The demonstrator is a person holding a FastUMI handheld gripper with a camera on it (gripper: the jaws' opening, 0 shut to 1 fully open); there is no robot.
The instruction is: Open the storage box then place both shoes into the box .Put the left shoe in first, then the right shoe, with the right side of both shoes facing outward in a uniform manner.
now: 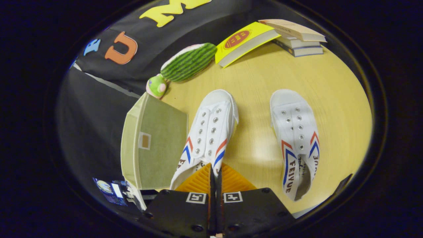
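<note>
Two white canvas shoes with red and blue stripes lie on the wooden table (264, 79), toes pointing away from me. The left shoe (208, 129) reaches back to my gripper (215, 173), whose fingers are pressed together on the rim of its opening; they hide its heel. The right shoe (297, 138) lies apart, beyond the fingers to the right. An olive fabric storage box (153, 142) with a small label pocket stands just left of the left shoe, at the table's edge. I cannot tell whether its lid is open.
Beyond the shoes lie a striped green watermelon plush (188, 61), a small green and pink toy (156, 86), a yellow book (243, 41) and a stack of books (297, 38). Bare tabletop lies between and past the shoes.
</note>
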